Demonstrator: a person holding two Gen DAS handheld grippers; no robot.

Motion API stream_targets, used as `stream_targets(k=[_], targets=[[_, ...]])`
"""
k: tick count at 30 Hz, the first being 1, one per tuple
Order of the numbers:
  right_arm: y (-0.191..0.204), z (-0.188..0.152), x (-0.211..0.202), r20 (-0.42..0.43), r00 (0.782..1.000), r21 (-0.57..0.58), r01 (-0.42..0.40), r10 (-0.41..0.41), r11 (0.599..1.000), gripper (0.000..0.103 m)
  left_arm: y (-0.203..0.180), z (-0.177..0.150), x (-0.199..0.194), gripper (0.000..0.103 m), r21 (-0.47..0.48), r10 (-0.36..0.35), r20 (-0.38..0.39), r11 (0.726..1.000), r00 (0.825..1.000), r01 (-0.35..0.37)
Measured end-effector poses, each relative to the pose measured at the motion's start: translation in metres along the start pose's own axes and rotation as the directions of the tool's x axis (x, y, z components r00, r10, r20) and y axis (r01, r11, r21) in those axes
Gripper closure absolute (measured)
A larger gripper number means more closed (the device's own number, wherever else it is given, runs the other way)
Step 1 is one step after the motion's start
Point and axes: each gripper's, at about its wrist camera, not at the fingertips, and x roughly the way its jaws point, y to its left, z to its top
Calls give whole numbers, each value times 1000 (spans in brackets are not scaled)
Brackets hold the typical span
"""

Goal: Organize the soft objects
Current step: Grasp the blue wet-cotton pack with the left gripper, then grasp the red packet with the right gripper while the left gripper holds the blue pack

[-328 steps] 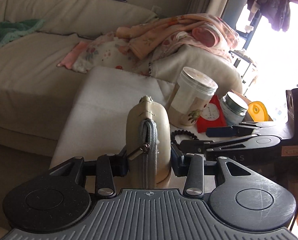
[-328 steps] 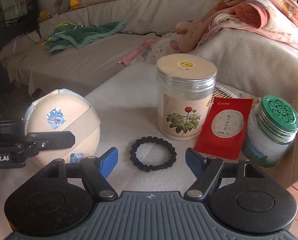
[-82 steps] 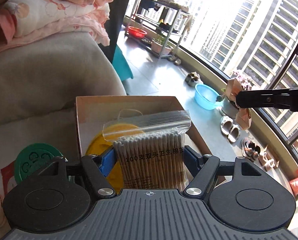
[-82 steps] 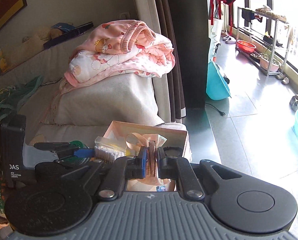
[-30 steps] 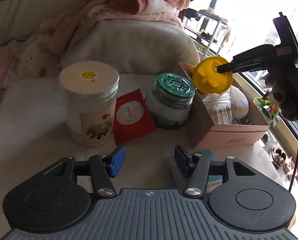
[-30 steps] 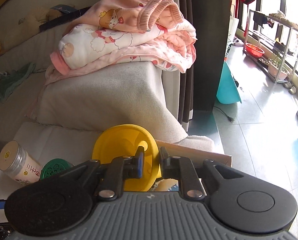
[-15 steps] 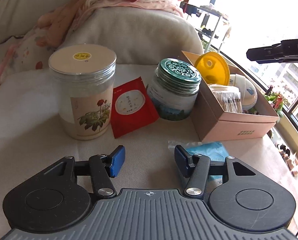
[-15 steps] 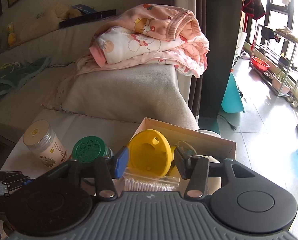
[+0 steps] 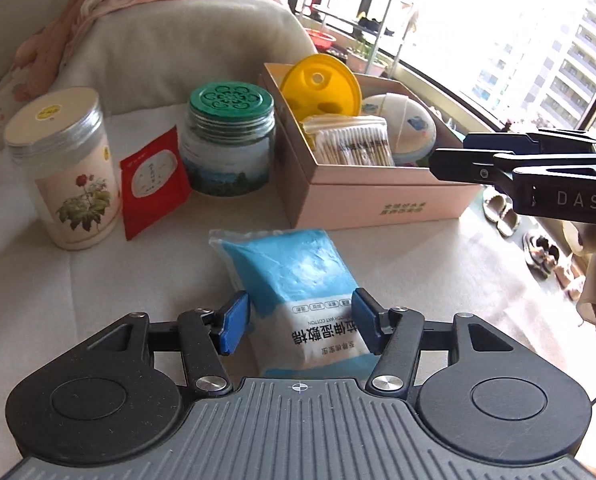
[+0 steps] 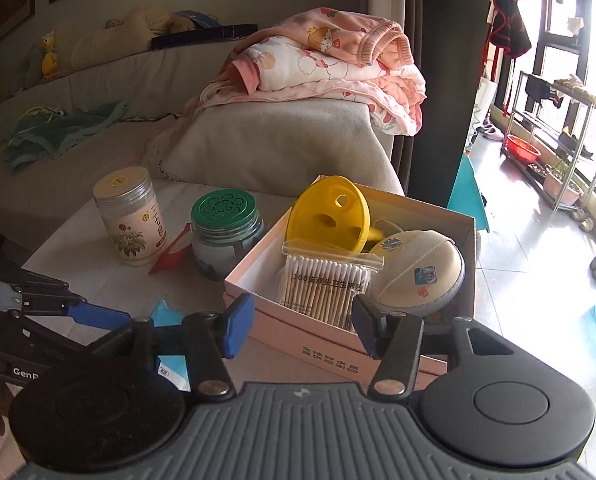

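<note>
- The left gripper (image 9: 300, 326) has its blue pads on either side of the blue pack of wet cotton (image 9: 293, 276); its jaws are opening, the pack lies between them on the white cloth (image 9: 97, 272), and the pads do not seem to press it.
- The right gripper (image 10: 302, 326) stands about half open with nothing between its fingers, poised over the near rim of the pink box (image 10: 326, 354).
- The blue pack lies just in front of the pink box's (image 9: 382, 200) near wall, apart from it.
- Inside the box: a bag of cotton swabs (image 10: 324, 286) near the front, a yellow disc (image 10: 330, 214) leaning upright behind it, and a round cream pouch (image 10: 418, 274) beside the swabs.
- Left of the box stands a green-lidded jar (image 9: 227, 142), close to its wall.
- Further left of the box, a red sachet (image 9: 153, 182) leans beside a tall canister with a rose print (image 9: 63, 168).
- Behind the box, a grey cushion (image 10: 281, 148) carries folded pink bedding (image 10: 326, 68).
</note>
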Motion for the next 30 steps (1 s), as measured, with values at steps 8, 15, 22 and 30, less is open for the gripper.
stream_targets(k=[8,15,22,30], targets=[[4,-46,-3,-10,998,-9,59,-59,998,48,-17,0,31,31,19,25,-44,1000,999,-24],[8,-59,1,-41,999,35,25,-23,999,48,12,-15,13,42,-47,-61,18,997,998,61],[51,-22,11,29,995,49,-99,98,994,48,84,-36,-35,44,-197,53,110,980,993,-31],[112,18,90,-48,979,212,-183,197,960,59,157,-61,-59,44,-340,113,174,939,978,-48]])
